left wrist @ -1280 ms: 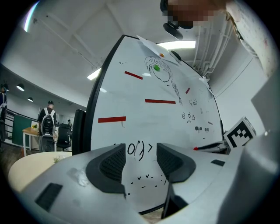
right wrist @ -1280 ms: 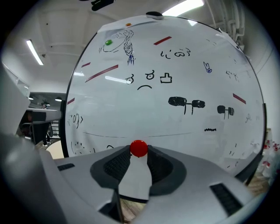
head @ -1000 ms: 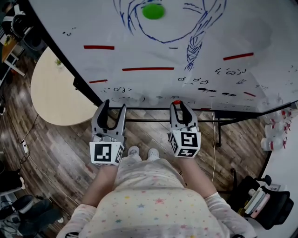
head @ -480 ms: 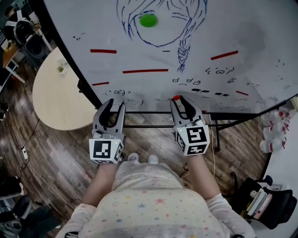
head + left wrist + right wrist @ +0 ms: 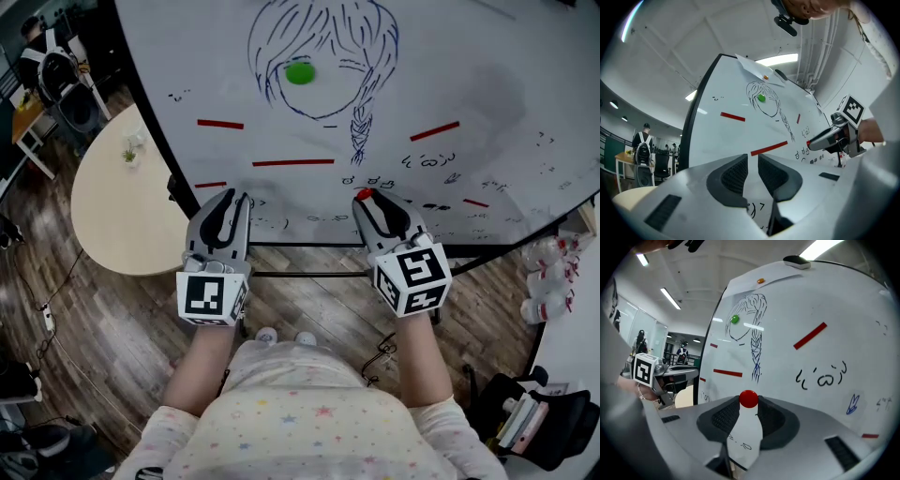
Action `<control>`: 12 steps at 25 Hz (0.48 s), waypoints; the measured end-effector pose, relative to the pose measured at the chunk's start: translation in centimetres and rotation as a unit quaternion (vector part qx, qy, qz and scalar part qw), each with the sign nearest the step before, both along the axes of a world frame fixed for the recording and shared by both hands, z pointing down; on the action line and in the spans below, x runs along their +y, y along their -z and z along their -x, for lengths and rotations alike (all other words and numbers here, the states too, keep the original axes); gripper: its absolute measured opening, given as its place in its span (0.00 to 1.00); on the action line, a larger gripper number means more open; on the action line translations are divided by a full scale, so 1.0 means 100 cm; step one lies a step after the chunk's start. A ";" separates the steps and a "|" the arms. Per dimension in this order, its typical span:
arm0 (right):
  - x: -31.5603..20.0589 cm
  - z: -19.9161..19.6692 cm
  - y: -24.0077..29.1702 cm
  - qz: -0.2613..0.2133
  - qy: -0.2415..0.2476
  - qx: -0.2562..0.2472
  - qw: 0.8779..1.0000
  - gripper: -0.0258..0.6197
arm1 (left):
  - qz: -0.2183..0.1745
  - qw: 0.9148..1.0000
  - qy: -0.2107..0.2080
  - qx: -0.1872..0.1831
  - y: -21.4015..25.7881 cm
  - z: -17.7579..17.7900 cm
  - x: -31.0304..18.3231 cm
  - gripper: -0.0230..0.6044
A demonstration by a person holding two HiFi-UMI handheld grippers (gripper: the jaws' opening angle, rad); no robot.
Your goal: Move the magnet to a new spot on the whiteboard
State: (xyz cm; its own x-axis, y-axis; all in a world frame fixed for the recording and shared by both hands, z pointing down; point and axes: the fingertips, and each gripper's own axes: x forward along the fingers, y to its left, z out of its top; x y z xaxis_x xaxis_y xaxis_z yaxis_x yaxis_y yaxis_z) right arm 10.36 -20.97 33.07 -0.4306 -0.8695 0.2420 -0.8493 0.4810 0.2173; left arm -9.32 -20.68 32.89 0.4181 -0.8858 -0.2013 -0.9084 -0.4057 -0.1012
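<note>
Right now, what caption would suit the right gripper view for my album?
Fingers pinch a red magnet before a whiteboard bearing a braided-girl sketch.

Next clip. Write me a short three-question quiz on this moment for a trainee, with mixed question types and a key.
1. True or false: the green magnet sits inside the drawn face on the whiteboard.
2. Fill in: between the jaws of the left gripper there is ____.
3. What holds the red magnet? A) left gripper B) right gripper C) the whiteboard
Key: 1 true; 2 nothing; 3 B.
</note>
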 end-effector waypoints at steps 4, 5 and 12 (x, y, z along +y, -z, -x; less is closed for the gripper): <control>0.000 0.005 0.027 -0.014 0.014 0.013 1.000 0.23 | -0.013 1.000 -0.002 0.000 0.017 -0.002 -0.001 0.12; 0.001 0.007 0.033 -0.017 0.018 0.015 1.000 0.23 | -0.016 1.000 0.000 0.001 0.021 -0.002 -0.001 0.12; 0.001 0.016 0.072 -0.048 0.032 0.019 0.998 0.23 | -0.040 0.999 0.000 -0.001 0.048 -0.004 -0.002 0.11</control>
